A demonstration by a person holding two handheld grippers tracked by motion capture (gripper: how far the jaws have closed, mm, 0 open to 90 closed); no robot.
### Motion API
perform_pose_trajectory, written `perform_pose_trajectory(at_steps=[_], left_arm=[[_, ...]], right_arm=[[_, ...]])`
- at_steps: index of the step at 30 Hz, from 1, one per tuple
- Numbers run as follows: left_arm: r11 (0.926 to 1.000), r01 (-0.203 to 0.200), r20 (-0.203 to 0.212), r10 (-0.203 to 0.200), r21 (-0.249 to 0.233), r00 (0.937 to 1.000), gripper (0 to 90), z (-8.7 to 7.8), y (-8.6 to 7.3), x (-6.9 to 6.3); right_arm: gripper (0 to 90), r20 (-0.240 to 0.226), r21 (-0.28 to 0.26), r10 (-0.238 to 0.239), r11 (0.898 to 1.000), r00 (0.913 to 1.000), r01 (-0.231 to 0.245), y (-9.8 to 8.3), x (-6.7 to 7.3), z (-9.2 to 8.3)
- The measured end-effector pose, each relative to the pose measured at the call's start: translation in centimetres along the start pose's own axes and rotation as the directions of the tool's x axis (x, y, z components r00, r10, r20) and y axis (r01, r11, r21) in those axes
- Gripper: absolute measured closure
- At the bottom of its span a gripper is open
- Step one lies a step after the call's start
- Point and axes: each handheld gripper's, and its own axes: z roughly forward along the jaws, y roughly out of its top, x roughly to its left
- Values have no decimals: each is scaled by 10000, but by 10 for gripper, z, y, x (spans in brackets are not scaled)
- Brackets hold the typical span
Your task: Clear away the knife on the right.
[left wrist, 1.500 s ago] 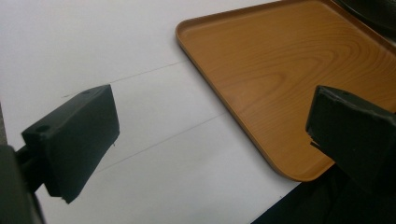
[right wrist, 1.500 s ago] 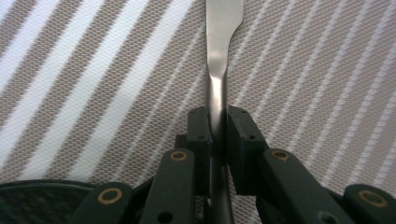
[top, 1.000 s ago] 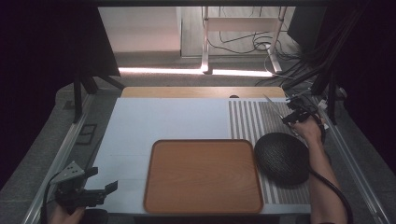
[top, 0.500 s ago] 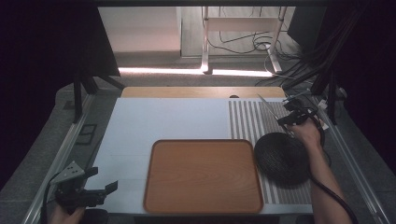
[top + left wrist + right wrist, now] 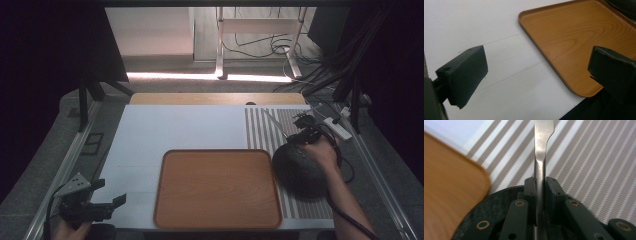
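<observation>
A white worktop (image 5: pixel 165 135) carries a wooden tray (image 5: pixel 217 187) beside a dark bowl (image 5: pixel 296 170). Above the bowl, the right gripper (image 5: pixel 540 182) pinches a metal utensil handle (image 5: pixel 540 157), plain in its own view. The left gripper (image 5: pixel 536 72) hovers spread and empty.

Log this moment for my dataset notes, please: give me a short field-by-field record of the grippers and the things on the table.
left gripper: open, jaws wide apart, holding nothing, near the table's front left corner
right gripper: shut on metal utensil, over the dark bowl
metal utensil: flat silvery handle clamped between the jaws; its working end can't be made out
dark bowl: on the striped mat, right of the tray
wooden tray: empty, front centre
surface: white sheet
</observation>
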Motion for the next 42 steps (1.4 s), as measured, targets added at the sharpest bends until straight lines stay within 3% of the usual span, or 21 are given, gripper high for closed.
perform_pose_trajectory(at_steps=[18,31,42], left_arm=[[10000,-26,-17,26,6,10000,27,0,0,0],[10000,-19,-30,19,30,10000,27,0,0,0],[10000,-30,-50,30,57,10000,27,1,0,0]], right_arm=[[803,-711,220,-1083,9937,9916,1101,-21,72,-7],[802,-1140,309,-1514,9873,9819,1559,-39,119,-13],[801,-1406,658,-1883,9778,9720,1990,-50,154,-7]])
